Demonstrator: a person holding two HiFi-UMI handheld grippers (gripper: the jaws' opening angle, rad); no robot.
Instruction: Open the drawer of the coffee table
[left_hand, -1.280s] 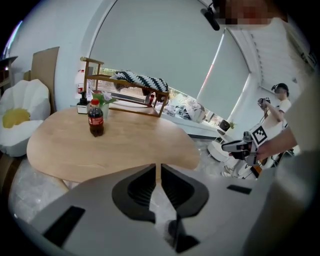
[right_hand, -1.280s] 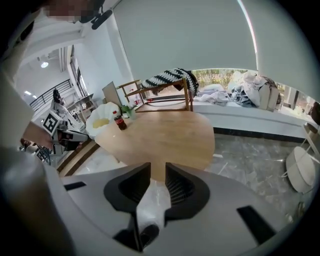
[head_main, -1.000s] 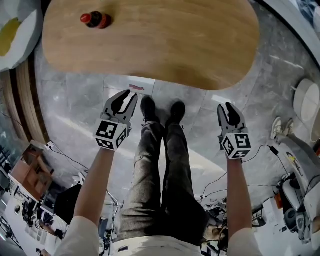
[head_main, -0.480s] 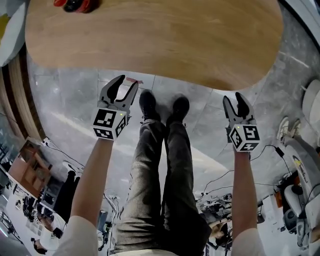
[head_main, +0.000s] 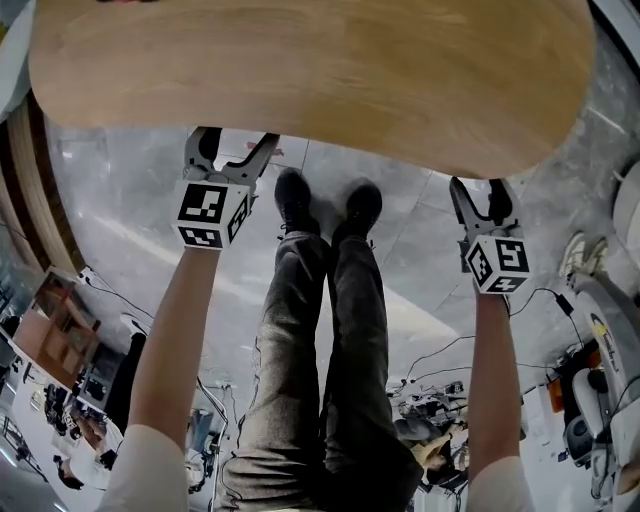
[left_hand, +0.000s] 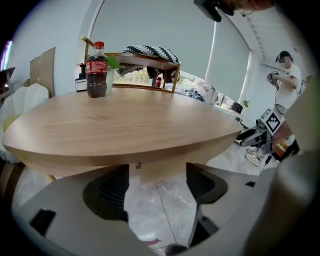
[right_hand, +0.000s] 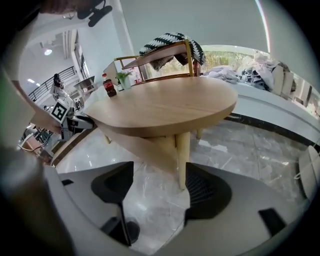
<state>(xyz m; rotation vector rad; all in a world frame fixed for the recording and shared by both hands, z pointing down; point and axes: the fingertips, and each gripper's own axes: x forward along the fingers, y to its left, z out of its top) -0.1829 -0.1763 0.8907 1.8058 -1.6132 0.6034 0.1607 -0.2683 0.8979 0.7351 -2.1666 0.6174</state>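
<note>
The oval wooden coffee table fills the top of the head view. My left gripper sits at the table's near edge, its tips just under the rim. Its jaws are opening with nothing between them. In the left gripper view a pale wooden drawer front under the tabletop shows beyond the left gripper. My right gripper is at the rim further right, also opening and holding nothing. The right gripper view shows the right gripper facing a table leg and the wooden underside.
A cola bottle stands on the far side of the tabletop. The person's legs and black shoes stand on the grey marble floor between the grippers. Cables and gear lie at the right, and a shelf with a striped cloth is behind the table.
Both grippers have moved up the picture to the table's near edge and their jaws have spread wider. The bottle has slid out of the head view's top.
</note>
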